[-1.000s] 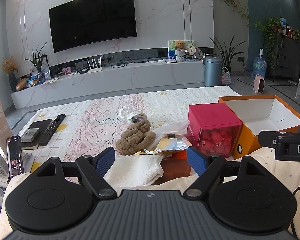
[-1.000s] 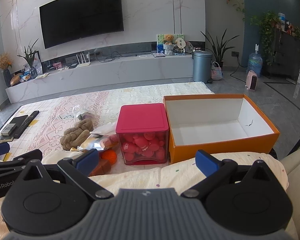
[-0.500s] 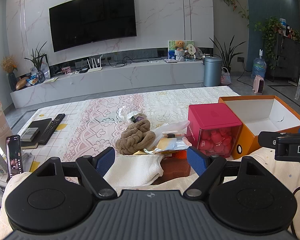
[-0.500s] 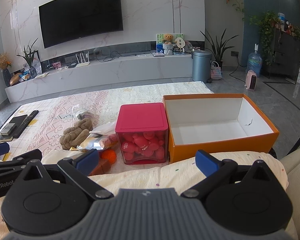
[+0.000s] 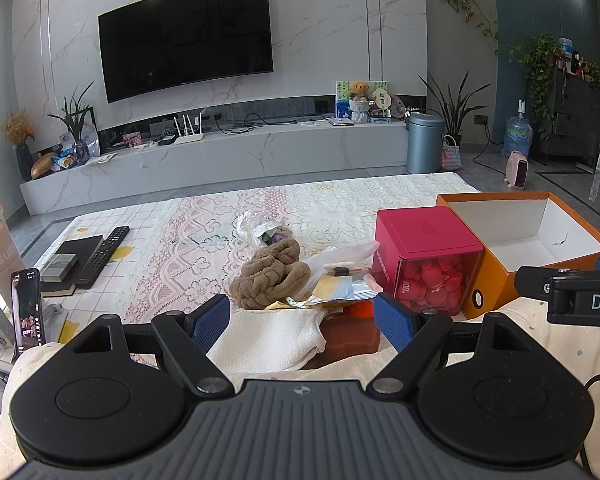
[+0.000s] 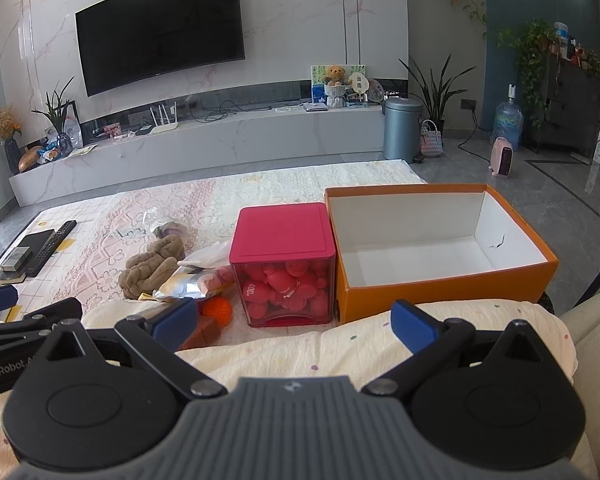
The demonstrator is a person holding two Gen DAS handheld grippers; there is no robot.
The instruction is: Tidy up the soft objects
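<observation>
Orange box (image 6: 440, 292) sits empty at right, touching the red-lidded cube (image 6: 283, 264) beside it, brown plush (image 5: 270, 276) and white cloth (image 5: 268, 340) left of that, left gripper (image 5: 302, 320) and right gripper (image 6: 294, 322) both jaws wide, holding nothing.

Left gripper (image 5: 302, 322), jaws apart, above white towel (image 5: 270, 338).

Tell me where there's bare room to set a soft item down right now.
The orange box is empty inside: the clearest spot. The lace cloth beyond the brown plush and red-lidded bin is bare too. Crowded: the near strip between plush and bin, with wrappers, the orange ball and the white towel.
</observation>
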